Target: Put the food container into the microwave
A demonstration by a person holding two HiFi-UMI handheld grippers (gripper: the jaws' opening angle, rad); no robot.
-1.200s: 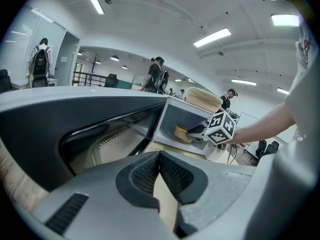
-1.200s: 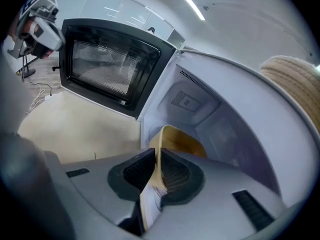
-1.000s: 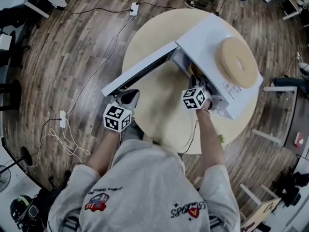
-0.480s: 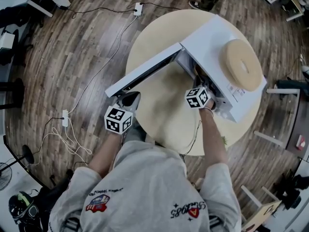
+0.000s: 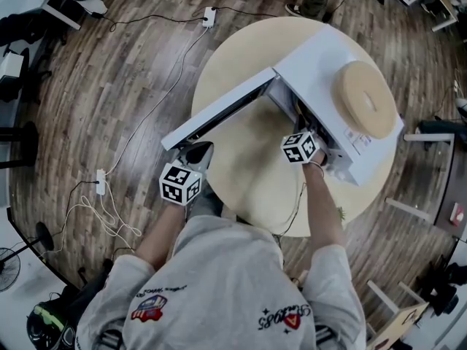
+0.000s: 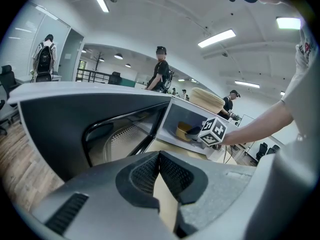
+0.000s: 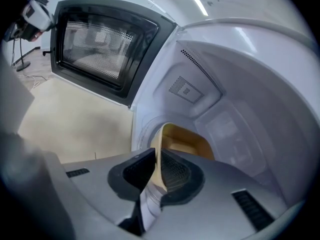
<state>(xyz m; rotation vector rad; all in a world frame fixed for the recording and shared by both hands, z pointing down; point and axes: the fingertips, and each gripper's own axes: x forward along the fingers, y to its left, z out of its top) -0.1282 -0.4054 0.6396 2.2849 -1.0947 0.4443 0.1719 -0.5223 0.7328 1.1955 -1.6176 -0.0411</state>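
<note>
- We see a white microwave [image 5: 310,60] on a round desk [image 5: 252,173], its door [image 5: 219,114] swung wide open.
- Our right gripper [image 7: 156,156] reaches into the oven, its jaws clamped on the rim of the yellow food container [image 7: 186,139], which sits inside the cavity.
- Our left gripper [image 6: 159,157] hovers beside the open door, jaws closed together with nothing between them.

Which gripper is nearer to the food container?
Right. The right gripper is shut on the container rim, inside the microwave. The left gripper is outside, near the free end of the open door, away from the container.
</note>
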